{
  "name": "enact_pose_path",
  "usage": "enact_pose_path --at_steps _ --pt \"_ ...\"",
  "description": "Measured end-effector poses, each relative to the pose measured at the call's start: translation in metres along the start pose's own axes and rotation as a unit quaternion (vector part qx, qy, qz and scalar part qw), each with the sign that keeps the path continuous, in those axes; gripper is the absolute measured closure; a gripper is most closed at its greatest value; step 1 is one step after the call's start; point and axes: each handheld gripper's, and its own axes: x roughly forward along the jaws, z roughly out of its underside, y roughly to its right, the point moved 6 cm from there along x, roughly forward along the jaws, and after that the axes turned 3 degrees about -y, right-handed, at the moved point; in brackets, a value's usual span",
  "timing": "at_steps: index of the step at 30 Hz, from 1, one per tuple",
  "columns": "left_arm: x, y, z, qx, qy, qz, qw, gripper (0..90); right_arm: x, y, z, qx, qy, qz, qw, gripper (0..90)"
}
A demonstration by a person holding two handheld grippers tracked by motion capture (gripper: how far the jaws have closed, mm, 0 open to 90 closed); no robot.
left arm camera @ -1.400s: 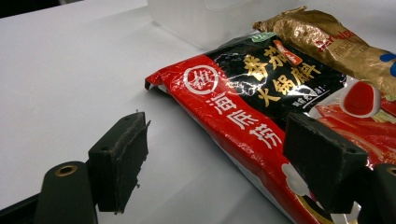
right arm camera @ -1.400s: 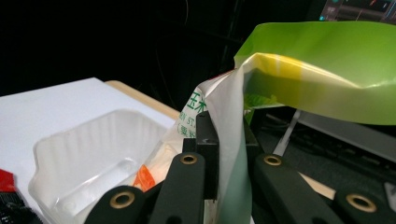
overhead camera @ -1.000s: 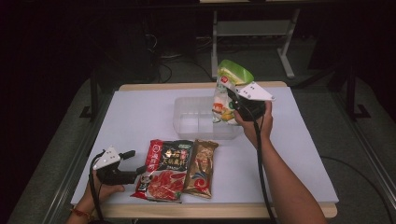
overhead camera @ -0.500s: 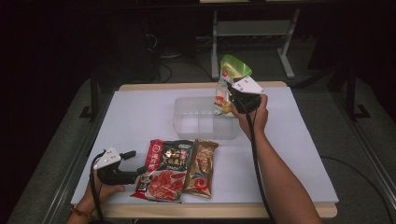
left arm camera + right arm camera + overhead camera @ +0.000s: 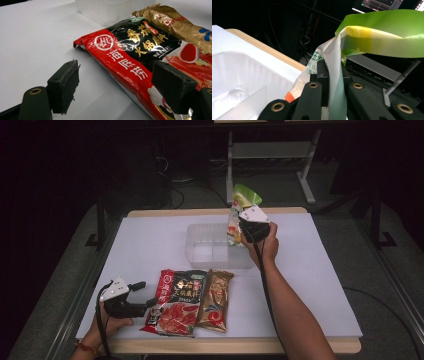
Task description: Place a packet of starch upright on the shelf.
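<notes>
Right claw clamped, left claw agape

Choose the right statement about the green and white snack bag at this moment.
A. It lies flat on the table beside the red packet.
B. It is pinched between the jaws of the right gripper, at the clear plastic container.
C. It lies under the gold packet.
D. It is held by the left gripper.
B: the right gripper has its jaws shut on the green and white snack bag, which hangs at the far right edge of the clear plastic container.
</notes>
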Motion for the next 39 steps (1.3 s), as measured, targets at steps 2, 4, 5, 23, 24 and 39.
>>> enact_pose_path --at_steps 2,4,5,23,24,39 --pt "0.000 0.000 0.000 0.001 0.000 0.000 1.0000 21.8 -0.001 -0.003 0.004 -0.001 0.008 -0.002 1.0000 85.3" --pt "0.000 0.000 0.000 0.001 0.000 0.001 1.0000 21.8 -0.002 -0.004 0.005 0.003 0.012 -0.004 0.9999 85.3" --pt "0.001 0.000 0.000 0.001 -0.001 0.001 1.0000 21.8 -0.004 -0.004 0.007 0.009 0.014 -0.007 0.9998 85.3" --pt "0.002 0.001 0.000 0.004 -0.006 0.002 1.0000 21.8 -0.017 -0.019 0.043 -0.010 -0.003 -0.055 0.9984 82.5" --pt "0.002 0.001 0.000 0.004 -0.006 0.002 1.0000 21.8 -0.018 -0.020 0.044 -0.012 -0.004 -0.057 0.9983 82.2" --pt "0.002 0.001 0.001 0.004 -0.007 0.002 1.0000 21.8 -0.022 -0.025 0.060 -0.038 -0.026 -0.082 0.9955 83.1"
